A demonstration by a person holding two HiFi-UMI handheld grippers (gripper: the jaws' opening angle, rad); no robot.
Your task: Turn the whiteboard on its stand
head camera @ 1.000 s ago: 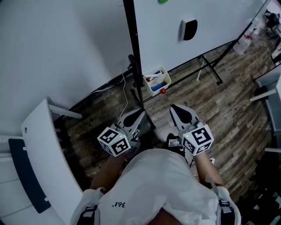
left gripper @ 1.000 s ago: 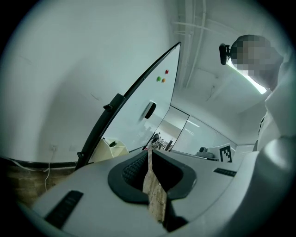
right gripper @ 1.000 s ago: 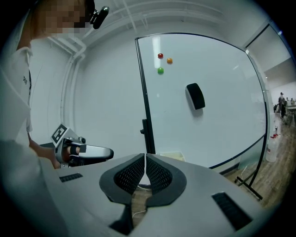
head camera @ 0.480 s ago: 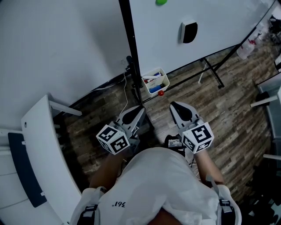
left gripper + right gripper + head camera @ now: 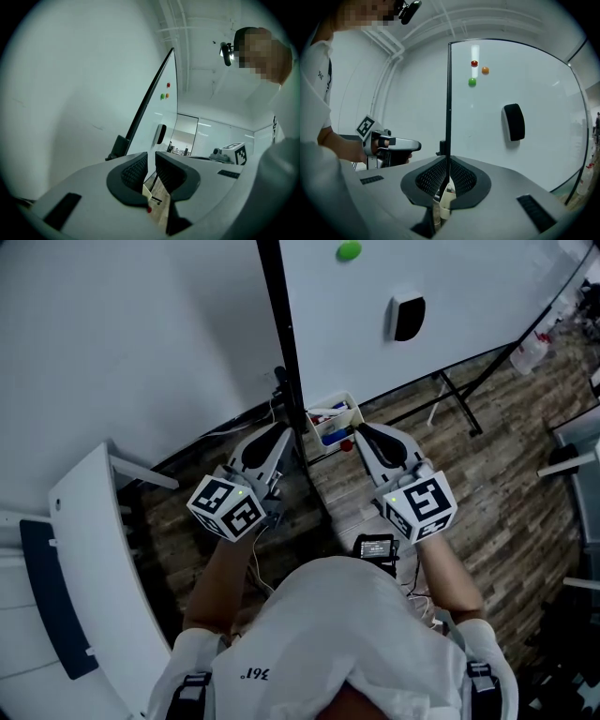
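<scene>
Although the whiteboard [image 5: 450, 287] is the largest thing in the head view, its top and its right side are cut off by the picture border. It stands upright on a black stand [image 5: 450, 390] straight before the person, and its black left edge runs down between the two grippers; neither of them touches it. The foot of the stand is partly hidden behind the grippers. At the left lies a curved white panel [image 5: 94, 559] with a dark blue pad, and I cannot tell what it is. The person's white shirt [image 5: 328, 634] covers the floor below.

The left gripper [image 5: 151, 155] has its jaws a little apart; they have just been opening, and nothing is between them, only floor shows through the gap. The right gripper [image 5: 449, 159] has its jaws together at the tips and clamps nothing; the board's edge rises just behind them.

A white tray [image 5: 333, 413] hangs on the stand near the fingertips of both; its blue and red contents are too small to name. A black eraser [image 5: 406, 317] sits on the board. Only the green magnet [image 5: 349, 250] shows from the head; the right gripper view shows also a red one [image 5: 474, 63] and an orange one [image 5: 485, 70].
</scene>
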